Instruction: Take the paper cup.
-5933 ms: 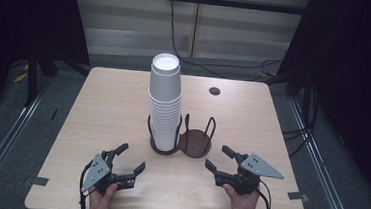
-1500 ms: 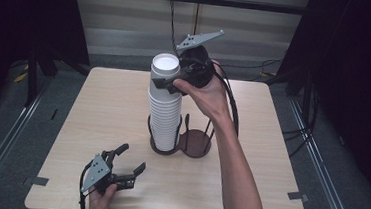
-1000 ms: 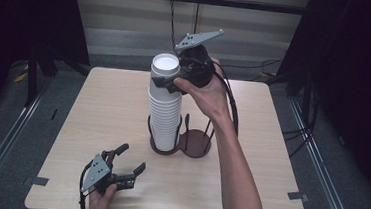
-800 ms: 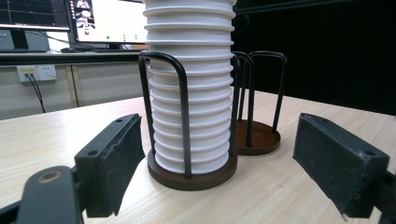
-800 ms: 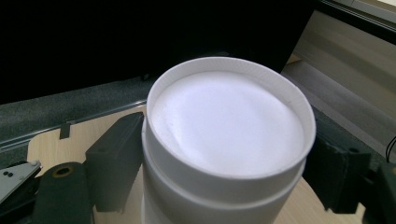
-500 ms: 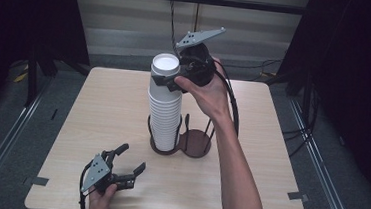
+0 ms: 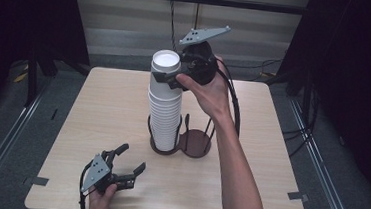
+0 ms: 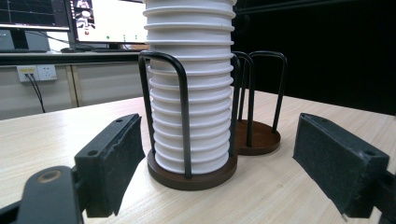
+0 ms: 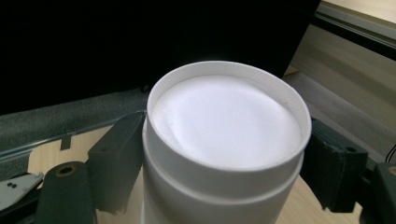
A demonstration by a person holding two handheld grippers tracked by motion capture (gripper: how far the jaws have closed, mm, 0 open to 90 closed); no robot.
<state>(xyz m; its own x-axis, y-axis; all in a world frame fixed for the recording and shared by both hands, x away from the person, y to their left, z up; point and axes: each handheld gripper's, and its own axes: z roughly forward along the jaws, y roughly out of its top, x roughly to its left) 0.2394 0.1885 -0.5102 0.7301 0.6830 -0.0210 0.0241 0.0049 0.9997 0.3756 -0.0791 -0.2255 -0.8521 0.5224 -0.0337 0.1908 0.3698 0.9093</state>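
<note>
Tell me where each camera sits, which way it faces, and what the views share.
High view: above the person's side, facing forward and down on the table; both forearms and the left gripper show.
Left gripper view: low over the table, facing the cup holder between its open jaws.
Right gripper view: up high, looking down on the top cup with its jaws against the sides.
Shared: the cup stack appears in all three.

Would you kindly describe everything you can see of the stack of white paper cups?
The stack of white paper cups is a tall upright column of nested cups, bottoms up, their rolled rims forming ribs down the side. It stands in one ring of a dark two-ring cup holder with black wire uprights, near the middle of the wooden table. The top cup sits between the pads of the right gripper, which close on its sides.
</note>
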